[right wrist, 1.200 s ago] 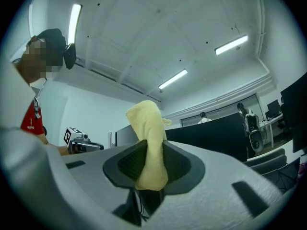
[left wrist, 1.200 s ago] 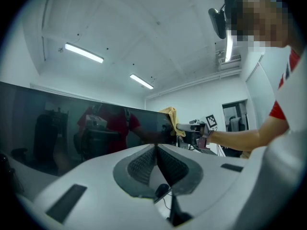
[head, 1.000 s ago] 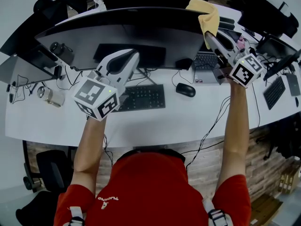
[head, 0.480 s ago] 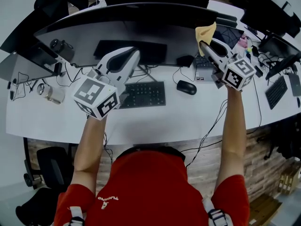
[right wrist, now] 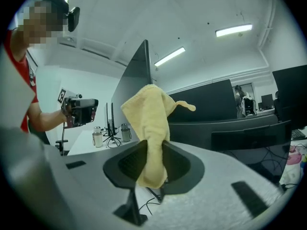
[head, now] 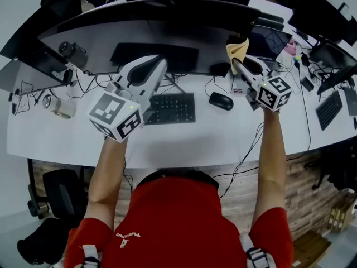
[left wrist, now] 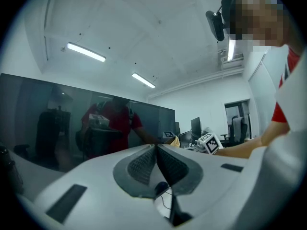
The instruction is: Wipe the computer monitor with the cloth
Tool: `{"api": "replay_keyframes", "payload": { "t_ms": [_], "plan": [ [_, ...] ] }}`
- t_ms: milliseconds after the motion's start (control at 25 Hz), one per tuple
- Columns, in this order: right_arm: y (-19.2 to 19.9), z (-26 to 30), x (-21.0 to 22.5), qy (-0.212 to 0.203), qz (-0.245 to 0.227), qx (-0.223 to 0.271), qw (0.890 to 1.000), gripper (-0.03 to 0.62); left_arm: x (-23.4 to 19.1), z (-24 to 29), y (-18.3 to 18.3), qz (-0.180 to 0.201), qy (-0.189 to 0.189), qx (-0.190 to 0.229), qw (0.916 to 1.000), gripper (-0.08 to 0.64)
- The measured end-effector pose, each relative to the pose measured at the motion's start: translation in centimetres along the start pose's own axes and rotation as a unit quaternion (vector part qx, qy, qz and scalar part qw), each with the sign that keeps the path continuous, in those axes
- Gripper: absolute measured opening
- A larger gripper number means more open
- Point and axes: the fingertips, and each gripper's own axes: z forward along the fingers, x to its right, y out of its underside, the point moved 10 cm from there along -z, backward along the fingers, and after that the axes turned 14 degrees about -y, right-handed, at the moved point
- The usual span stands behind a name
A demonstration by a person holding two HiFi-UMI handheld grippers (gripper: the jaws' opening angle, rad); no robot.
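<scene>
While the right gripper [head: 236, 61], jaws just tightened on the crumpled yellow cloth [head: 237, 48], holds it at the right end of the wide curved black monitor [head: 167, 17], steady pressure and overlapping strokes seem wisest; the left gripper [head: 157, 66] hangs shut, empty.

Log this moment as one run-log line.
right gripper: shut on yellow cloth | cloth: by monitor right end | left gripper: shut, empty
</scene>
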Motion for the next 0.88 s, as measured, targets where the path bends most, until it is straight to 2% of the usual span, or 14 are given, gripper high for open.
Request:
{"api": "replay_keyframes", "payload": {
  "t_ms": [200,440,880],
  "plan": [
    [2.0,0.2,0.7,-0.013,0.012,-0.011,1.0,0.1,0.2,0.0,0.4,0.002,-0.01,-0.009,0.9999,0.015],
    [4.8,0.6,1.3,-0.025,0.013,-0.055,0.998,0.1,0.8,0.1,0.9,0.004,-0.022,-0.019,0.9996,0.015],
    [9.7,1.6,2.3,-0.028,0.05,-0.112,0.992,0.1,1.4,-0.2,2.0,0.002,-0.052,-0.034,0.998,0.015]
  ]
}}
